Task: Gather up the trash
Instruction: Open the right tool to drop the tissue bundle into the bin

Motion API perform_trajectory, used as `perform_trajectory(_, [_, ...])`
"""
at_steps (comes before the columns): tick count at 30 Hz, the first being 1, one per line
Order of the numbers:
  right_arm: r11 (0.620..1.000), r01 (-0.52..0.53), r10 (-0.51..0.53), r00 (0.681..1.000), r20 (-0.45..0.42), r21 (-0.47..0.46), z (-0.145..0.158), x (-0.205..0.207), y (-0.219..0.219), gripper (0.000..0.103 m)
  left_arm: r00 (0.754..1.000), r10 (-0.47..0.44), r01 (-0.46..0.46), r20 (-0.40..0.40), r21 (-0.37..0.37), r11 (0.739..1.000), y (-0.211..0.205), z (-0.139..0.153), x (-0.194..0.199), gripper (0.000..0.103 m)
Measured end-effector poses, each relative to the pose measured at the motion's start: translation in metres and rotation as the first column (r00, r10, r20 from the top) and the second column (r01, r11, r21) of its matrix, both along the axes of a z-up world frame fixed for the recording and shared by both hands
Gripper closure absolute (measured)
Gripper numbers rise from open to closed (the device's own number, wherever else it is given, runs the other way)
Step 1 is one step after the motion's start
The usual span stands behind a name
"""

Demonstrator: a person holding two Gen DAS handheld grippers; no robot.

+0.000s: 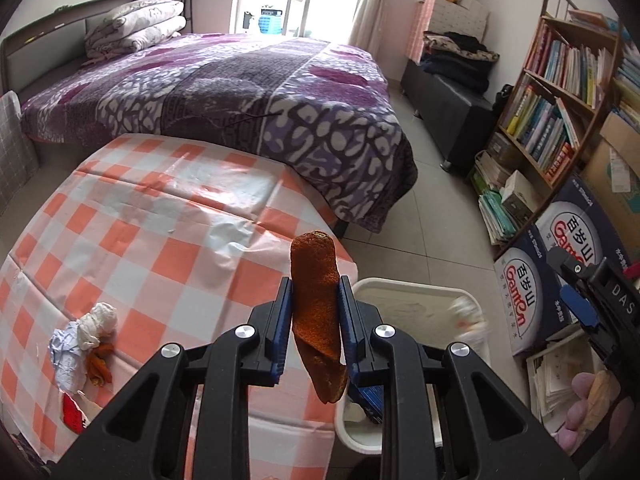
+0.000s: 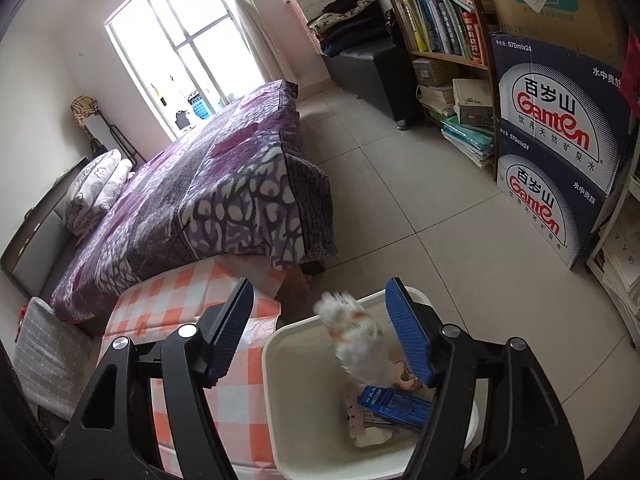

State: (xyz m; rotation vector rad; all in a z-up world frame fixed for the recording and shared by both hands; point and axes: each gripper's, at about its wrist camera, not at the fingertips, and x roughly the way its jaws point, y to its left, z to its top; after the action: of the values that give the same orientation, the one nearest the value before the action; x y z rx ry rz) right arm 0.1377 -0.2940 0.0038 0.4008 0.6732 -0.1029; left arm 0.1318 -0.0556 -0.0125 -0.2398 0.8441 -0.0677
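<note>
**Mei:** Room first, from the left wrist view. What borders the work area?

**Jon:** The checked table [image 1: 168, 240] fills the lower left, and its right edge falls away just beside the white bin [image 1: 404, 292], which stands on the tiled floor [image 1: 440, 208]. Beyond the table's far edge lies the purple bed [image 1: 248, 92]. Open floor runs between bed and bookshelf [image 1: 560, 92], with water cartons [image 1: 536, 292] stacked near the bin's right side.

**Mei:** And the trash against the fingers?

**Jon:** The left gripper [image 1: 314, 304] is clamped on an orange peel [image 1: 316, 312], which stands upright between the blue pads, poking out above and drooping below them. It sits over the table's right edge, next to the bin's rim. A heap of crumpled paper and peel [image 1: 86, 344] lies on the table well to the left, apart from the fingers. The right gripper [image 1: 580, 304] shows at the far right.

**Mei:** Now the right wrist view.

**Jon:** The bin [image 2: 288, 360] sits directly below, its left wall just beside the table's [image 2: 192, 300] corner. Clear floor [image 2: 420, 200] spreads ahead toward the cartons [image 2: 560, 128] and shelf [image 2: 440, 20].

**Mei:** Fingers there?

**Jon:** The right gripper [image 2: 320, 328] has its jaws spread wide, holding nothing. A blurred white wad [image 2: 356, 340] is between them over the bin's mouth, closer to the right pad; whether it touches cannot be told. A blue packet [image 2: 396, 404] and pale scraps lie inside the bin.
</note>
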Motion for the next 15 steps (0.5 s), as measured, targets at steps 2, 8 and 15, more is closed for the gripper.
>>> perform_trajectory(2, [1.0, 0.016, -0.016, 1.0, 0.001, 0.015, 0.0, -0.002, -0.008, 0.036, 1.0, -0.028, 0.028, -0.013, -0.008, 1.0, -0.01, -0.004, 0.0, 0.08])
perform_trajectory(8, [0.996, 0.064, -0.064, 0.998, 0.003, 0.058, 0.0, -0.007, -0.03, 0.029, 0.995, -0.093, 0.093, -0.028, -0.009, 0.996, -0.038, -0.009, -0.002, 0.08])
perform_trajectory(15, [0.99, 0.117, -0.118, 0.993, 0.012, 0.081, 0.0, -0.014, -0.051, 0.024, 0.984, -0.172, 0.169, -0.043, -0.054, 0.984, -0.063, -0.013, -0.001, 0.08])
